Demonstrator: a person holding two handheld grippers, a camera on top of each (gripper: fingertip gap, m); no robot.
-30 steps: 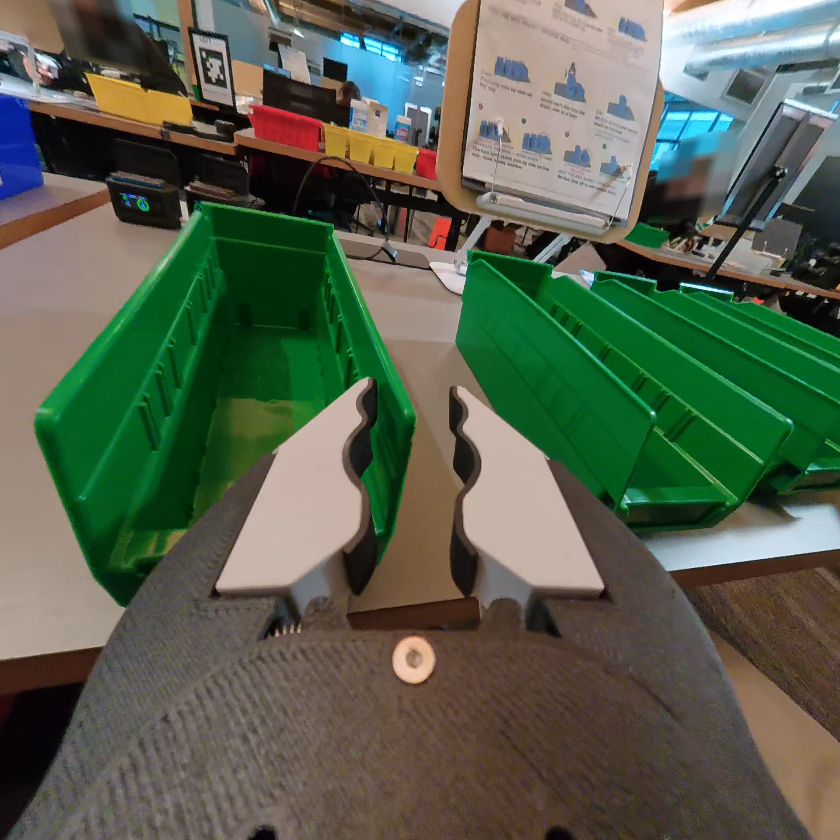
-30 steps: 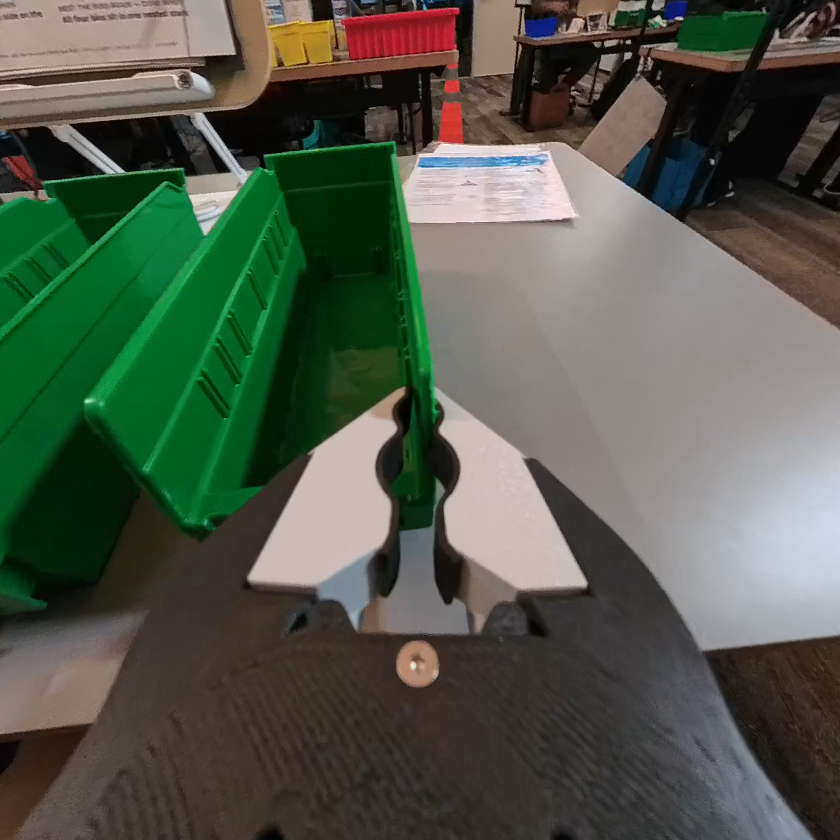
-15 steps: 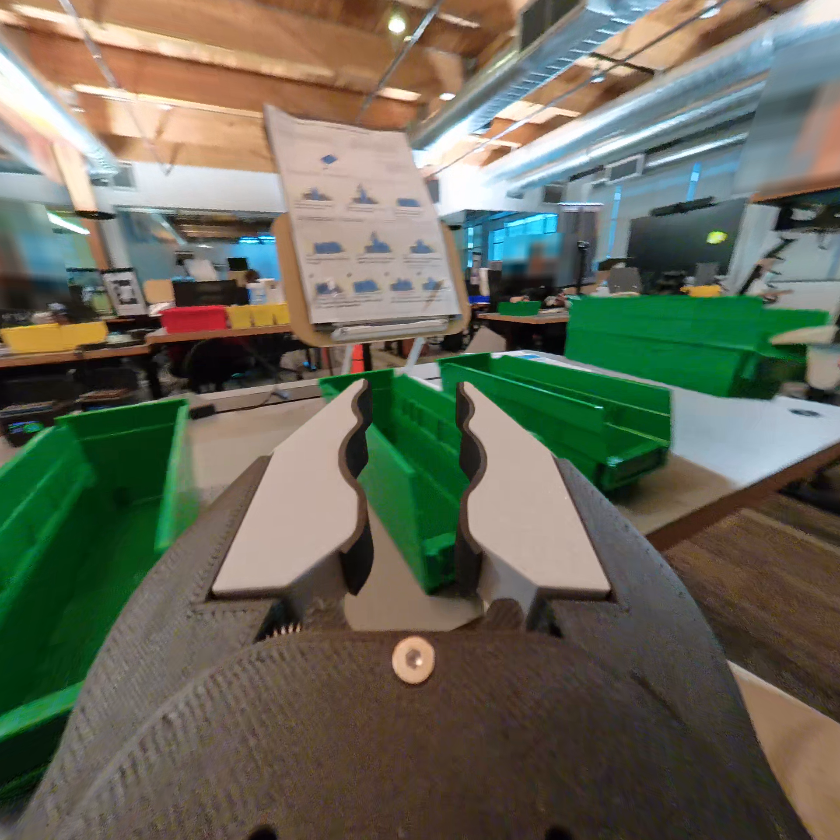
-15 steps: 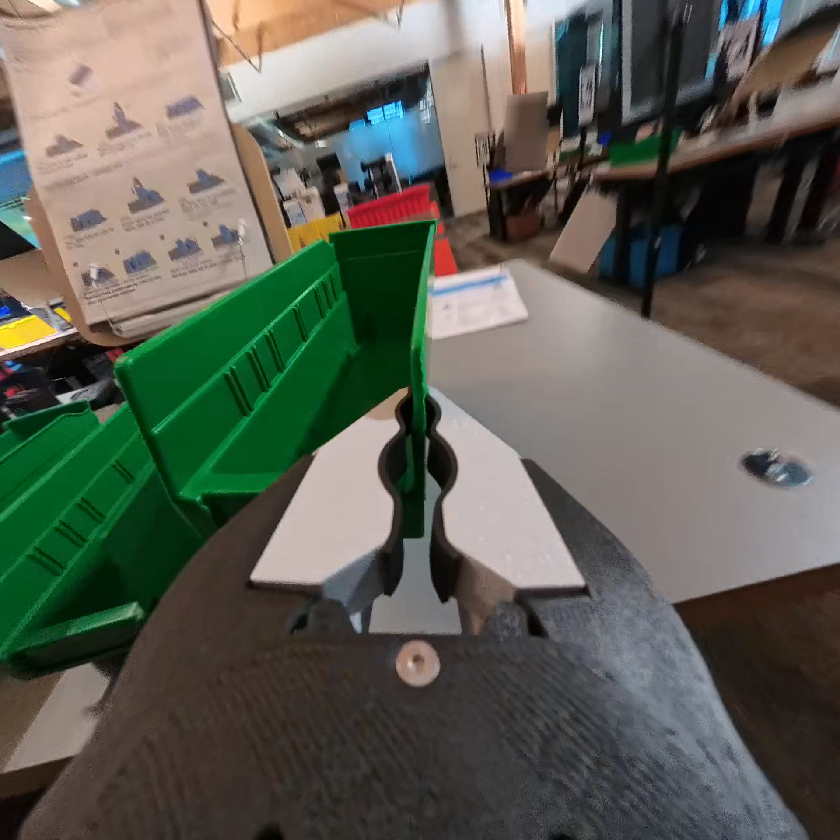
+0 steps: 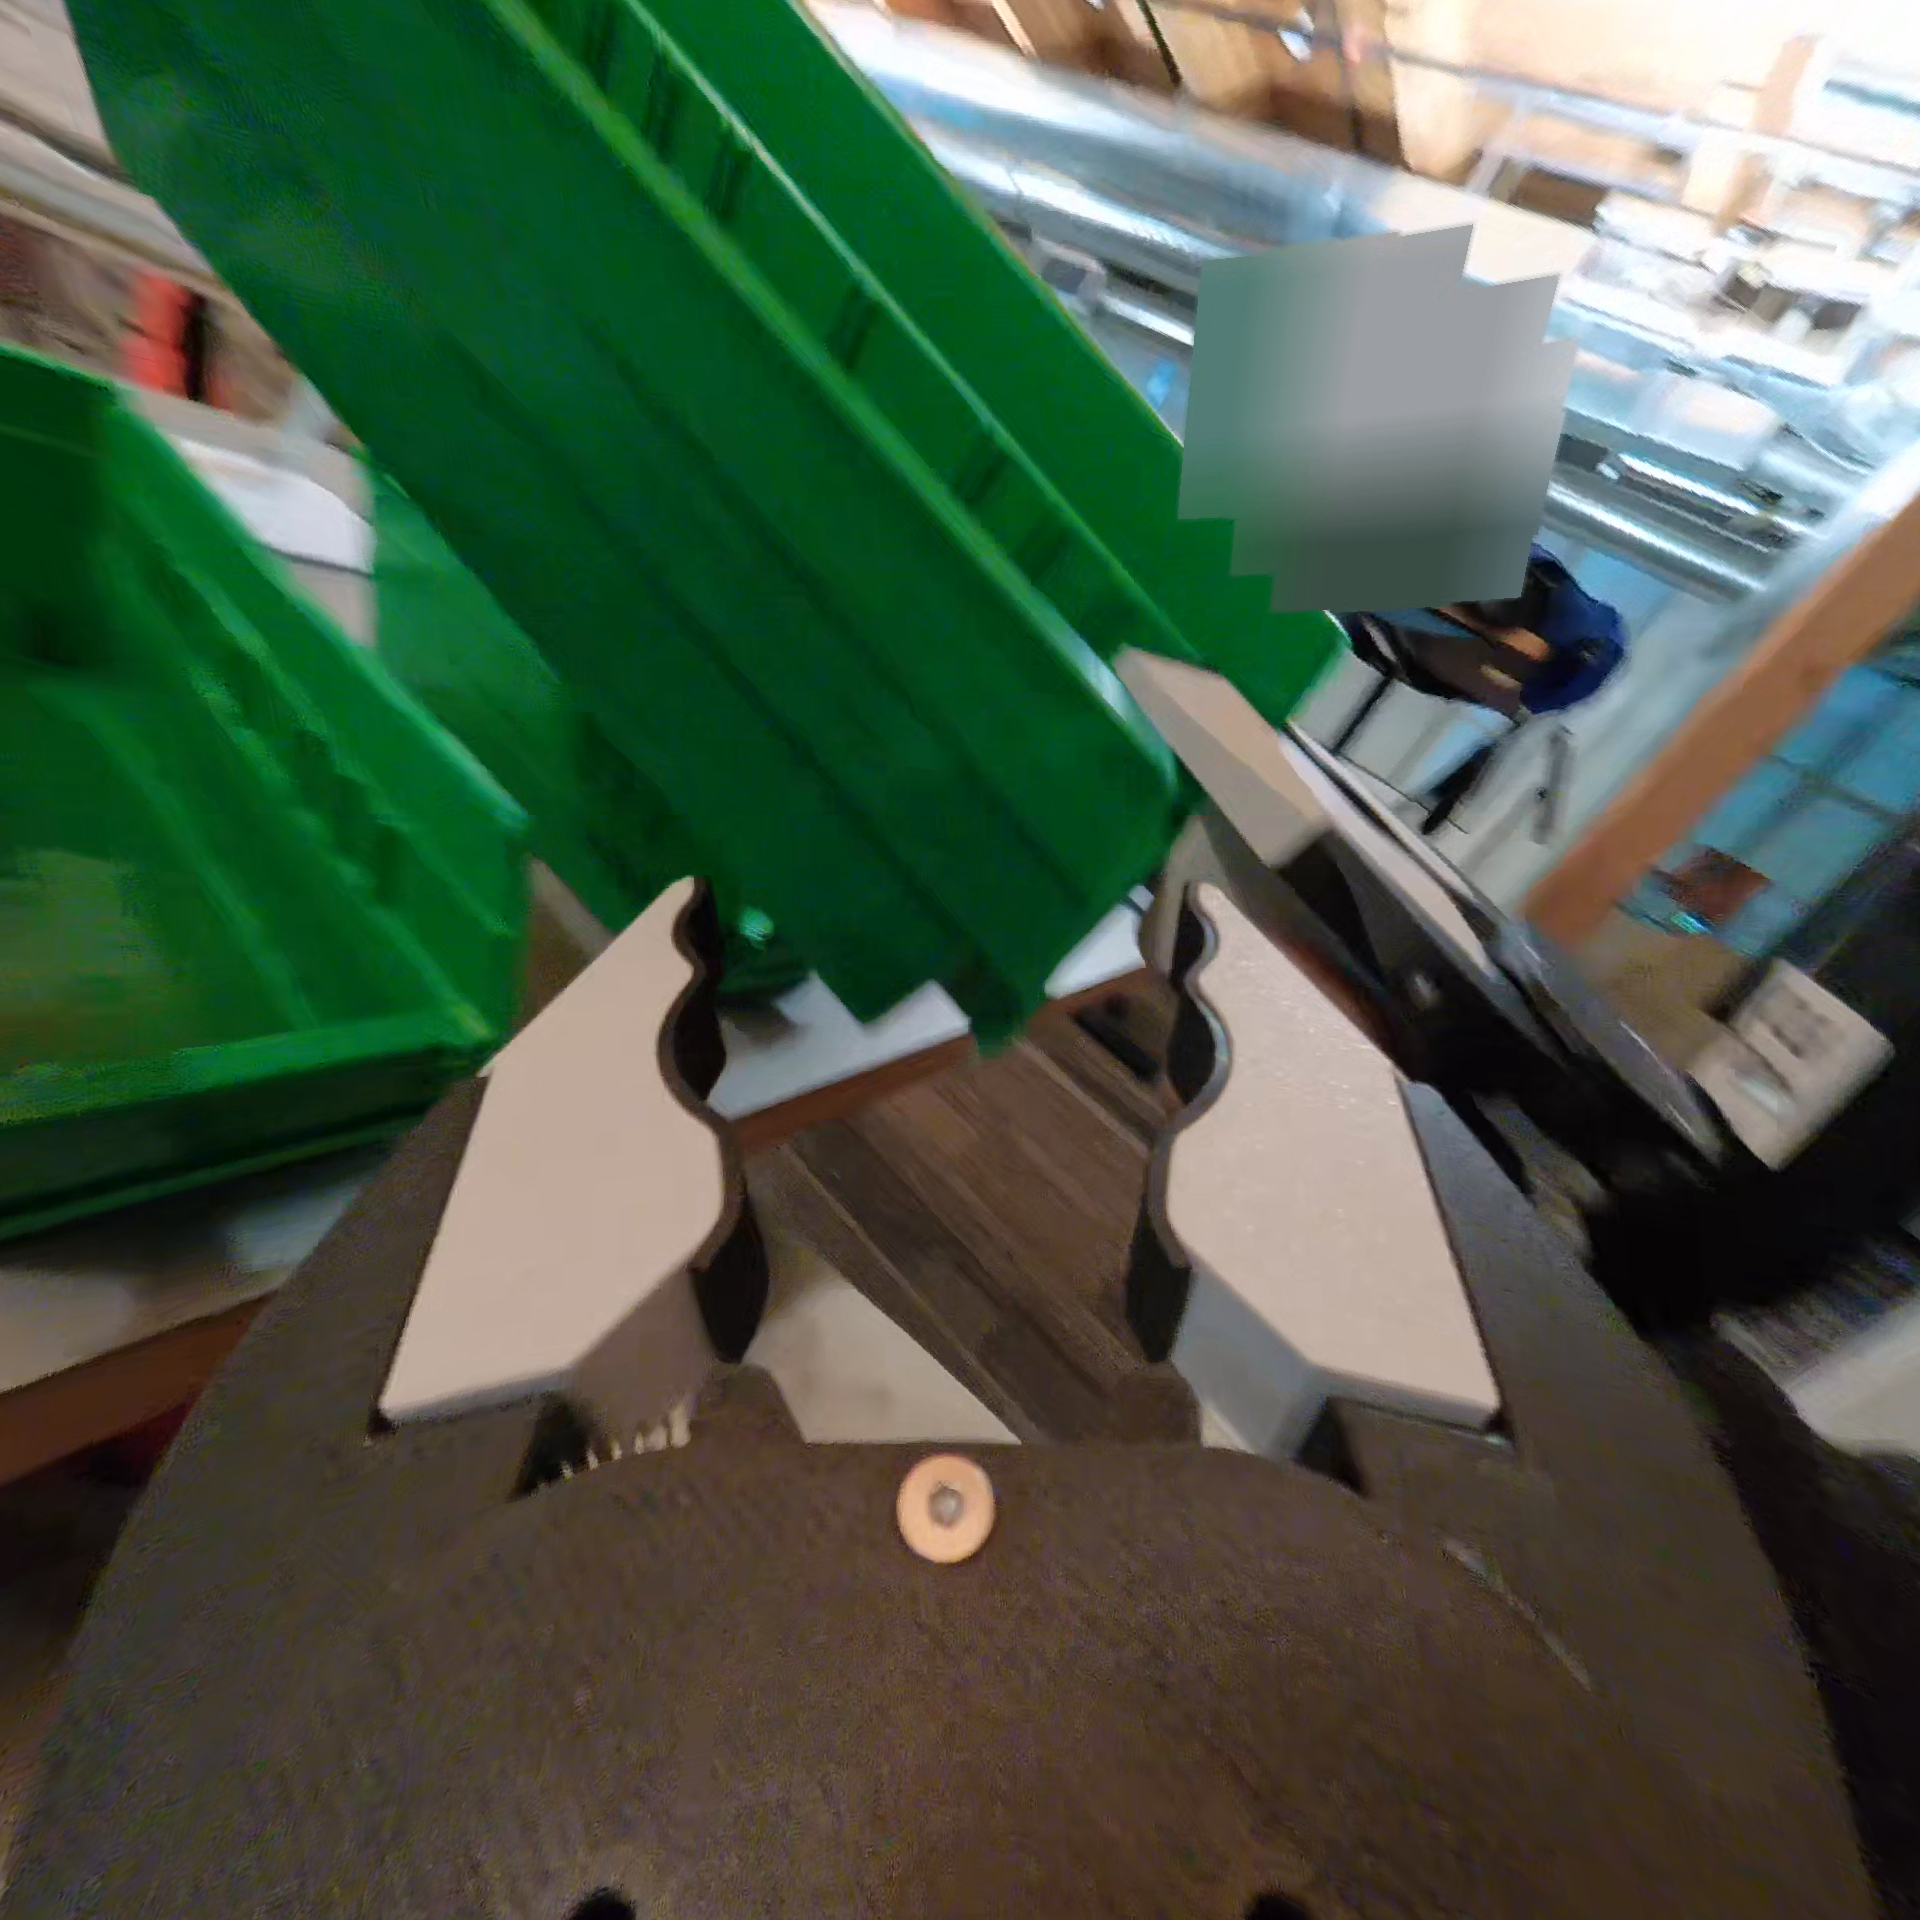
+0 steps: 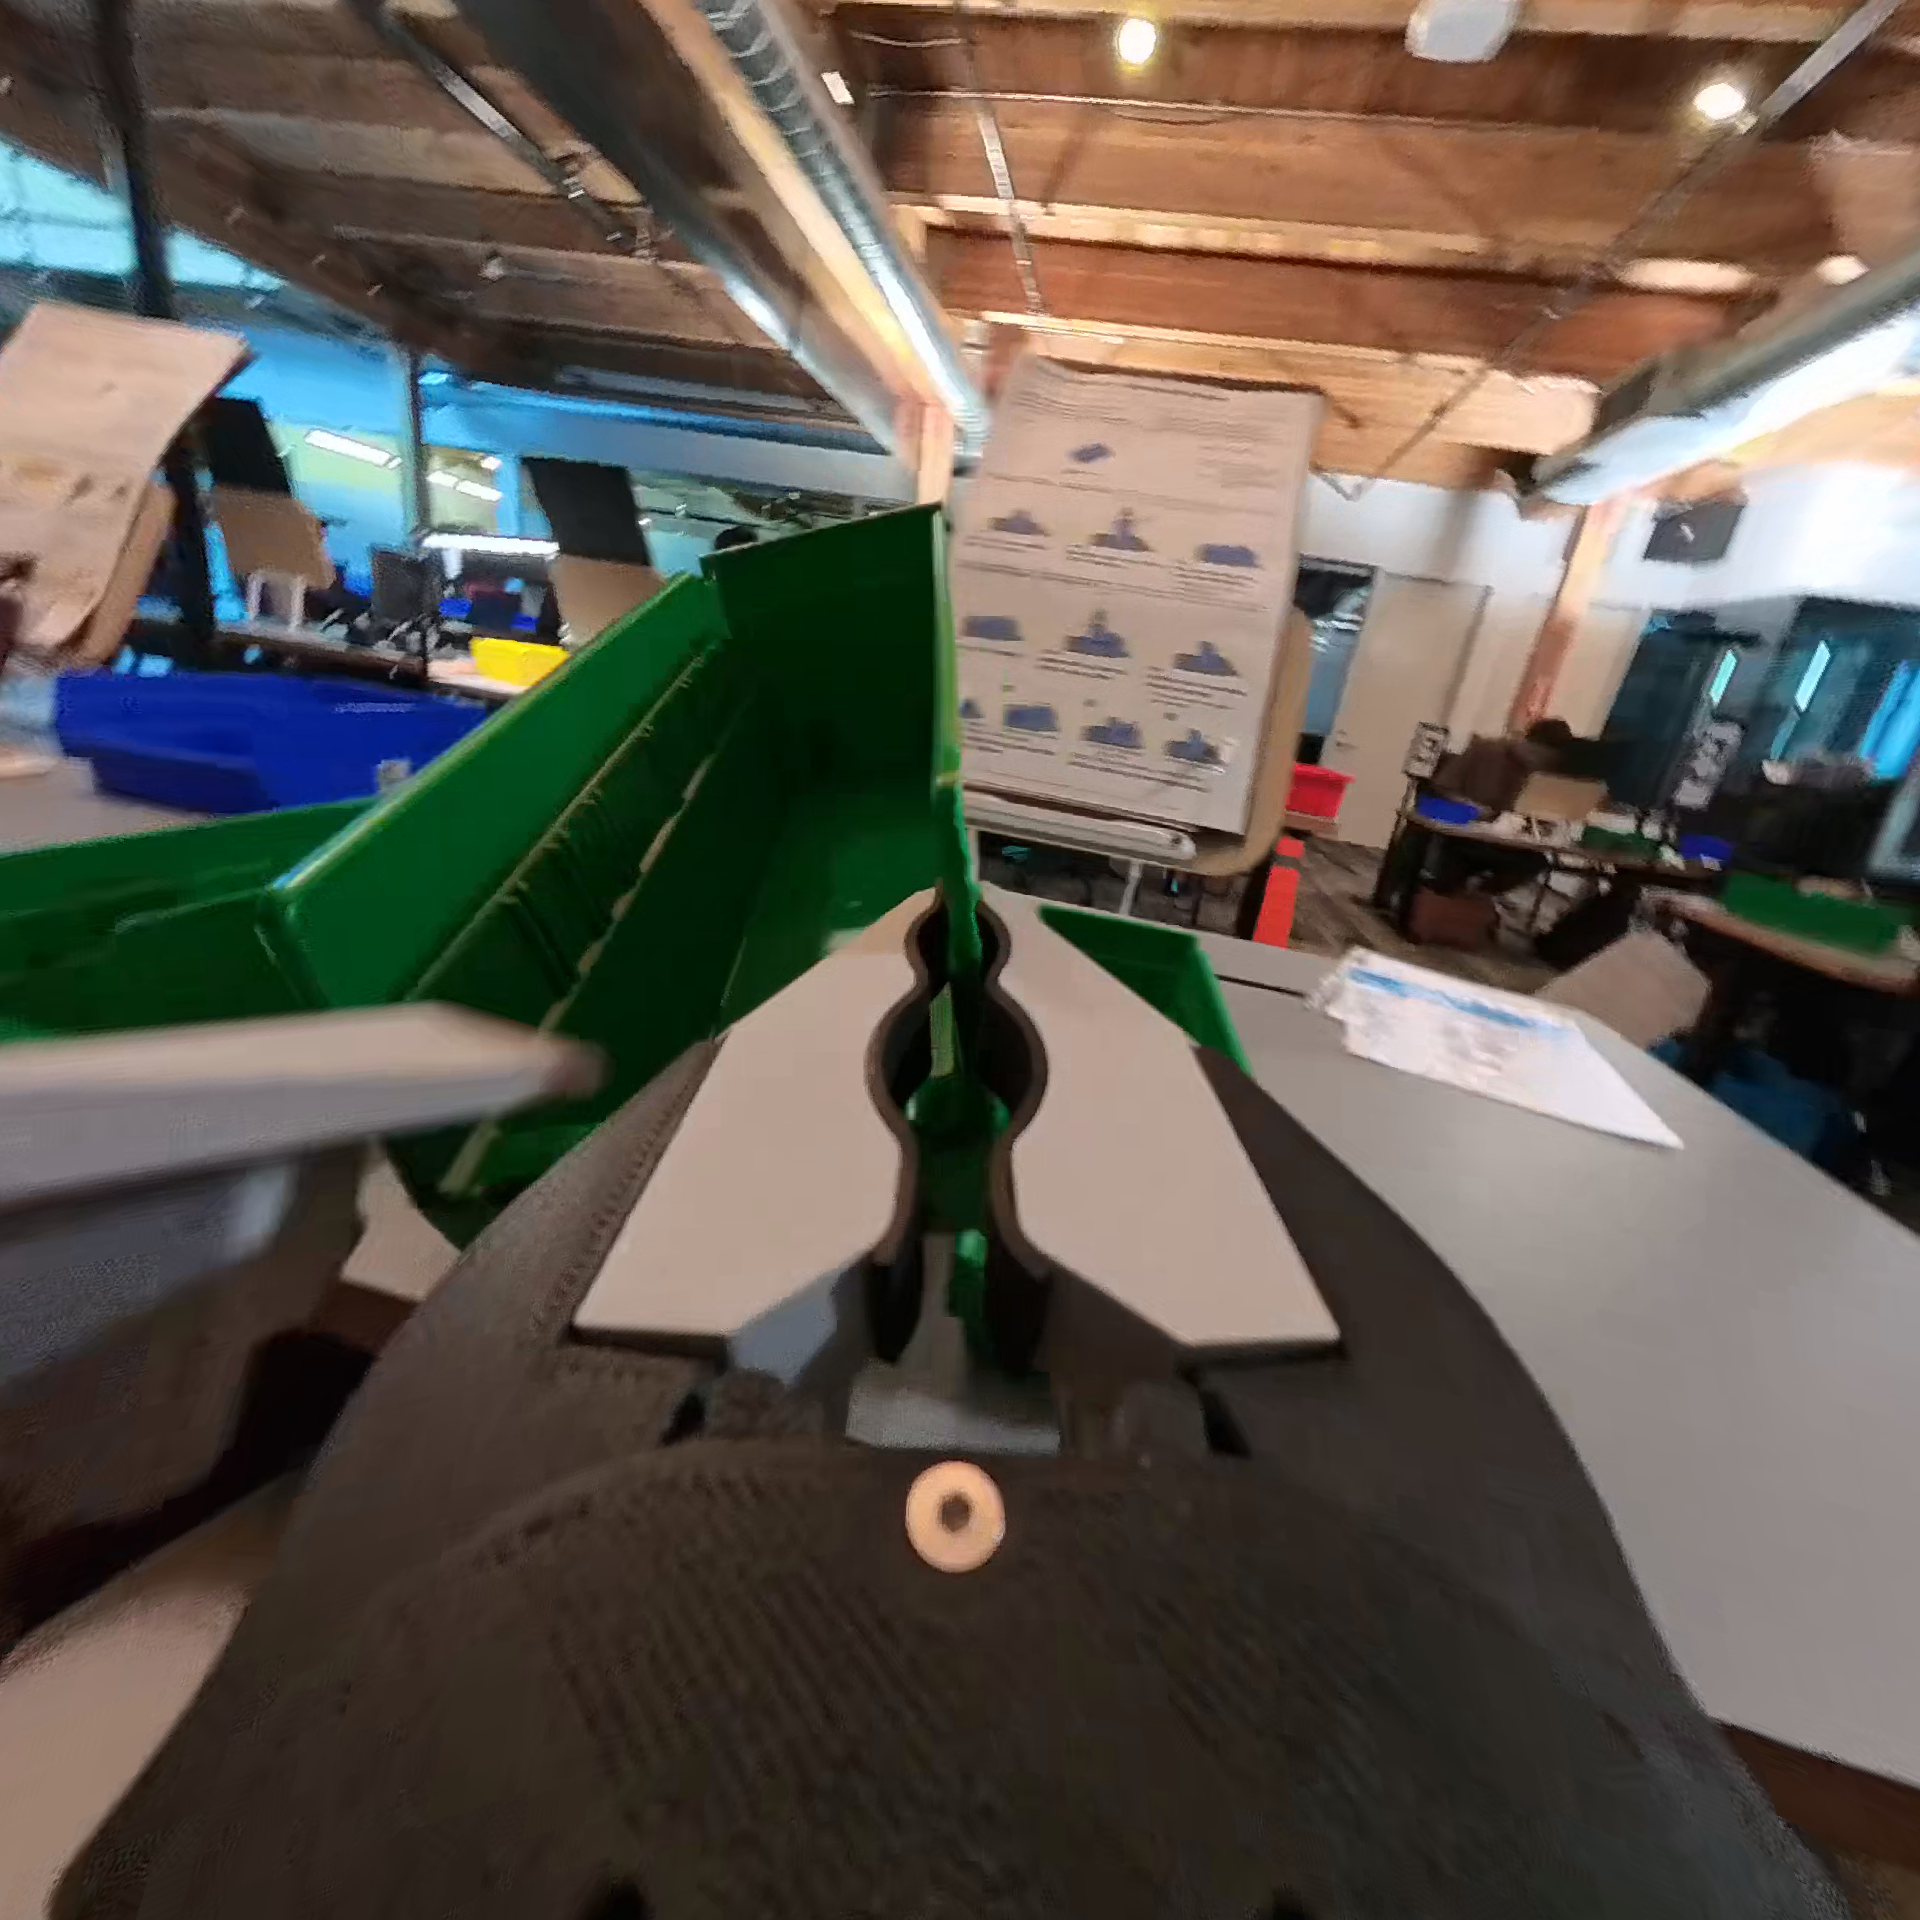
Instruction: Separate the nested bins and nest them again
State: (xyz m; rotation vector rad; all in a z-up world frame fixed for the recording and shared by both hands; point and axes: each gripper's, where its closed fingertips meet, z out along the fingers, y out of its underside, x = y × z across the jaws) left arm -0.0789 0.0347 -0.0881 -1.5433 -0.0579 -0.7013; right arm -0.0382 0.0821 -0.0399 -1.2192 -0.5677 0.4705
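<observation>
My right gripper (image 6: 956, 920) is shut on the side wall of a green bin (image 6: 623, 831) and holds it tilted up off the grey table (image 6: 1558, 1351). In the left wrist view this lifted bin (image 5: 675, 468) slants across the frame, with the right gripper (image 5: 1226, 748) clamped at its lower rim. My left gripper (image 5: 940, 914) is open wide and empty, just under the lifted bin's lower end. Its finger (image 6: 312, 1070) shows at the left of the right wrist view. A second green bin (image 5: 208, 779) rests on the table to the left.
More green bins sit on the table, one behind the right finger (image 6: 1143, 966) and one at far left (image 6: 104, 914). An instruction board (image 6: 1122, 644) stands behind. A paper sheet (image 6: 1486, 1039) lies on the table. Blue bins (image 6: 260, 727) are on a far table. The table edge (image 5: 831, 1091) is close.
My right gripper has lifted the green bin off the table and swung it left and up. My left gripper has opened wider and turned right towards the lifted bin.
</observation>
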